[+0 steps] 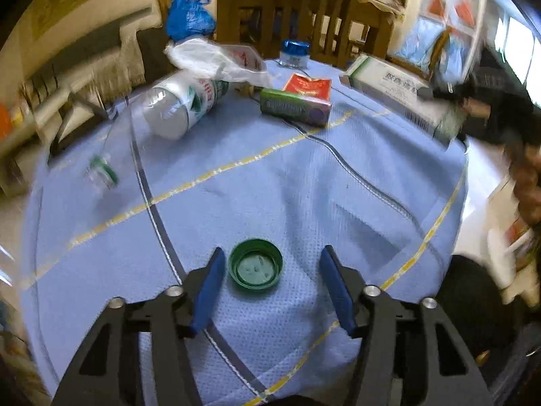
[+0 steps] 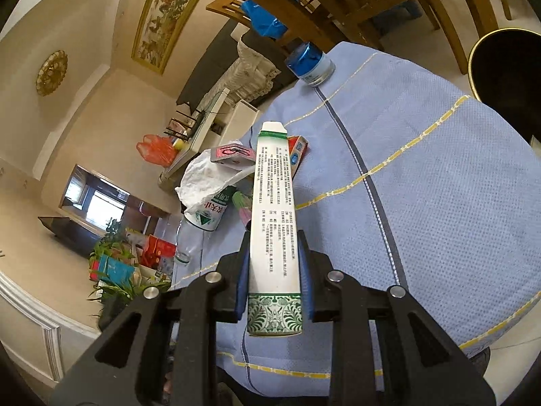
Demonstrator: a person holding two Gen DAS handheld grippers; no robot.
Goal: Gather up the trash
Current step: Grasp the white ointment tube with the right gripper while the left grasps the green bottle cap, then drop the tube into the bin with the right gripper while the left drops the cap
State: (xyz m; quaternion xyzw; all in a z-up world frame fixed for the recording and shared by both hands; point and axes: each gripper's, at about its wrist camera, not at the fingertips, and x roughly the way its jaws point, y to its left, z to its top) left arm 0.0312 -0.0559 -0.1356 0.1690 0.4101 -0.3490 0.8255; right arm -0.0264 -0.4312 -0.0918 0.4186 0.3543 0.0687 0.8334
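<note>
The left gripper (image 1: 272, 282) hangs low over the table with its jaws spread wide; a green bottle cap (image 1: 256, 264) lies open side up on the cloth between the blue pads, nearer the left one and touching neither. The right gripper (image 2: 274, 280) pinches a long white carton (image 2: 275, 223) with green trim, held above the table and pointing away from the camera.

The table wears a light blue tablecloth (image 1: 304, 182) crossed by yellow and grey stripes, rumpled into folds. Farther out, a clear plastic bottle (image 1: 179, 105) lies on its side beside a crumpled white plastic bag (image 1: 216, 57). Right of them rest a small green box (image 1: 296, 106) and a red packet (image 1: 307, 86), the packet just behind the box. A blue-lidded jar (image 1: 295, 53) stands near the far edge.

Beyond the table are wooden chairs (image 1: 304, 10), a blue bag (image 1: 189, 17), and a gold-framed picture (image 2: 165, 17) on a cream wall.
</note>
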